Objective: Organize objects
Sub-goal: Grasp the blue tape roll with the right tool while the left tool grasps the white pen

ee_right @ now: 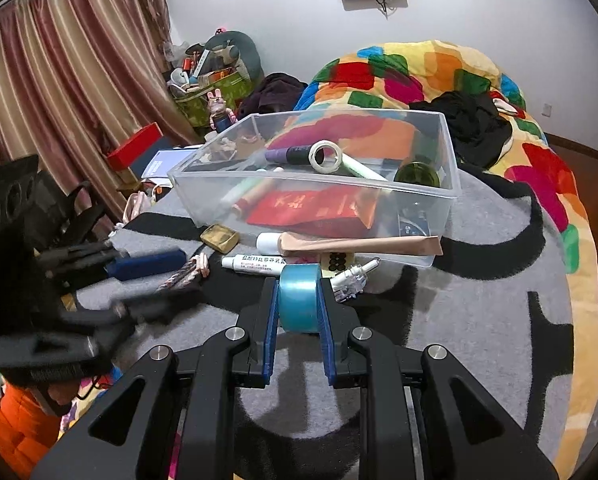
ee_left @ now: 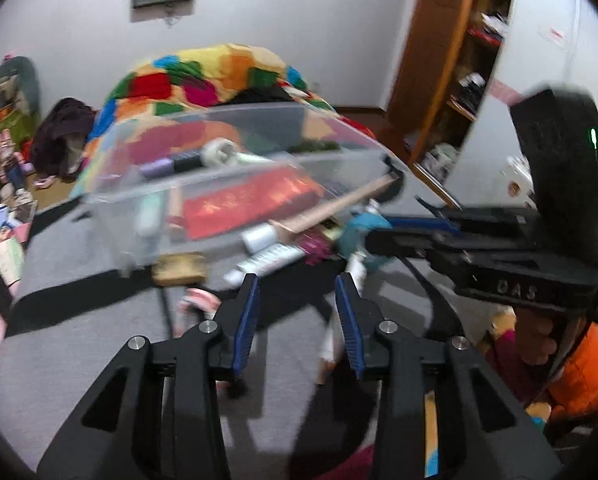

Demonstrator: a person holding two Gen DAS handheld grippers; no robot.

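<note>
A clear plastic bin (ee_right: 447,196) (ee_left: 111,200) sits on the grey and black blanket (ee_right: 479,320) and holds a red packet (ee_right: 307,208), a white tape roll (ee_right: 326,156), tubes and a dark green jar (ee_right: 417,174). My right gripper (ee_right: 299,300) is shut on a blue tape roll (ee_right: 300,296), just in front of the bin. In the left wrist view the right gripper (ee_left: 379,236) comes in from the right holding that roll (ee_left: 359,228). My left gripper (ee_left: 295,284) is open and empty, above the blanket near a white tube (ee_left: 267,260).
Loose items lie before the bin: a beige tube (ee_right: 359,244), a white tube (ee_right: 255,262), a gold tin (ee_right: 219,238), a small dropper bottle (ee_right: 355,276), a braided cord (ee_right: 187,272). A multicoloured quilt (ee_right: 419,76) lies behind. Clutter and curtains stand at left.
</note>
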